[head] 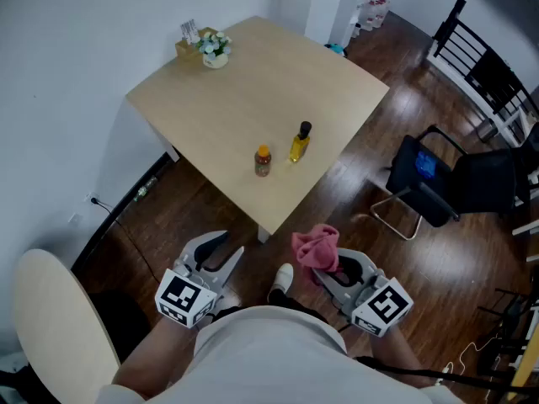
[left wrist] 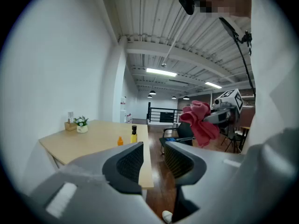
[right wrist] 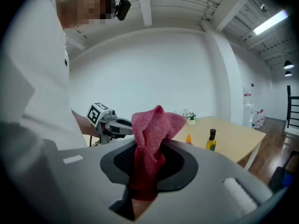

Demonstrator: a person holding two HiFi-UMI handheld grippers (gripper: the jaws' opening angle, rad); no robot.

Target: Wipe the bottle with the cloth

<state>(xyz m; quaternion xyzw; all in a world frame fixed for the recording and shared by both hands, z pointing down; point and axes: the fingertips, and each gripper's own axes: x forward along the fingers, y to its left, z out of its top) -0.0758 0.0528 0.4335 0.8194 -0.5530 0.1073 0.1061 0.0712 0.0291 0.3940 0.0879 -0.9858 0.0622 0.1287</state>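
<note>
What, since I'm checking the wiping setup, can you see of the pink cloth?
The cloth is pinkish-red, soft and nubbly like terry, crumpled into a bunch. The right hand-held gripper is clamped on its middle, and a loose puff bulges past the jaw tips. It is held in the air, short of the table, touching nothing else.

surface (head: 253, 91): yellow bottle (head: 300, 143) upright near the front edge, small orange bottle (head: 263, 161) just beside it | far corner: flower pot (head: 215, 51) | right gripper (head: 331, 265): clamped on pink cloth (head: 316, 247), off the surface by its near corner | left gripper (head: 222, 247): empty, alongside | black chair (head: 438, 179) at right
</note>
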